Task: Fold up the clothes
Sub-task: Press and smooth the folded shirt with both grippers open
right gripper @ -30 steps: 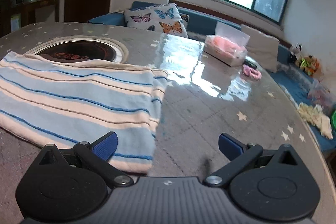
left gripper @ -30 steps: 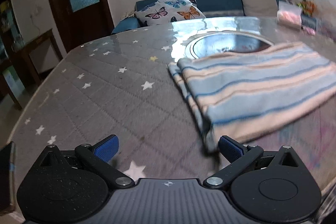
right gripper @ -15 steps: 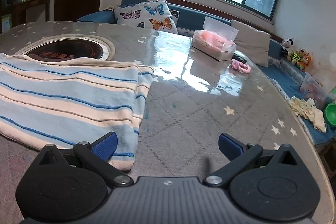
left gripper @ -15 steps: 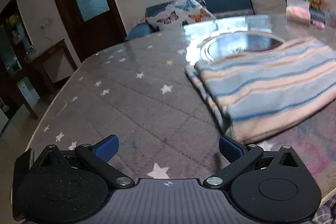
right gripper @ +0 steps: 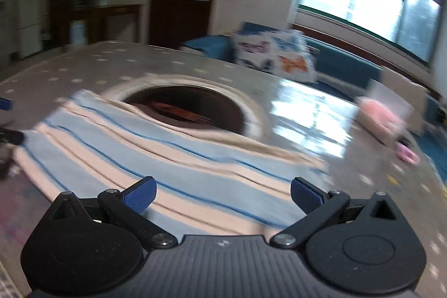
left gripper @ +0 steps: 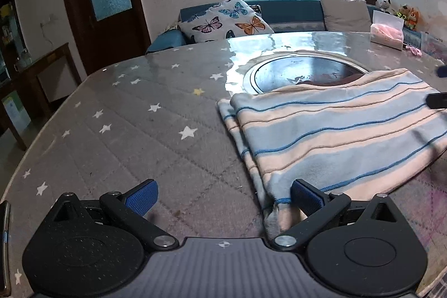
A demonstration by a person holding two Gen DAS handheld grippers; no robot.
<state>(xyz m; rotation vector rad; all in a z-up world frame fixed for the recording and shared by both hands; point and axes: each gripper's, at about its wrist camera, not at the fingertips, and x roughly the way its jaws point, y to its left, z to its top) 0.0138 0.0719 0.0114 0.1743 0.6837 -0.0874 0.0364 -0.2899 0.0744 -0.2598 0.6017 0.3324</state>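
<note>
My left tool (left gripper: 223,196) is released, jaws spread wide, low over the table (left gripper: 117,130) — grey quilted cover with white stars. Its left pad (left gripper: 141,197) sits over bare cover; its right pad (left gripper: 306,196) is at the near corner of the folded striped garment (left gripper: 329,130), contact uncertain. The garment lies flat ahead and to the right of this tool, blue and cream stripes, its far edge overlapping the round inset (left gripper: 296,71) in the table. Further ahead, a butterfly cushion (left gripper: 226,20); far right, a tissue box (left gripper: 387,31).

My right tool (right gripper: 223,196) is also released, jaws wide — frame blurred. The garment (right gripper: 167,158) spreads directly ahead and left of it, passing under both pads. The round inset (right gripper: 192,108) lies beyond; the tissue box (right gripper: 382,116) to the right.
</note>
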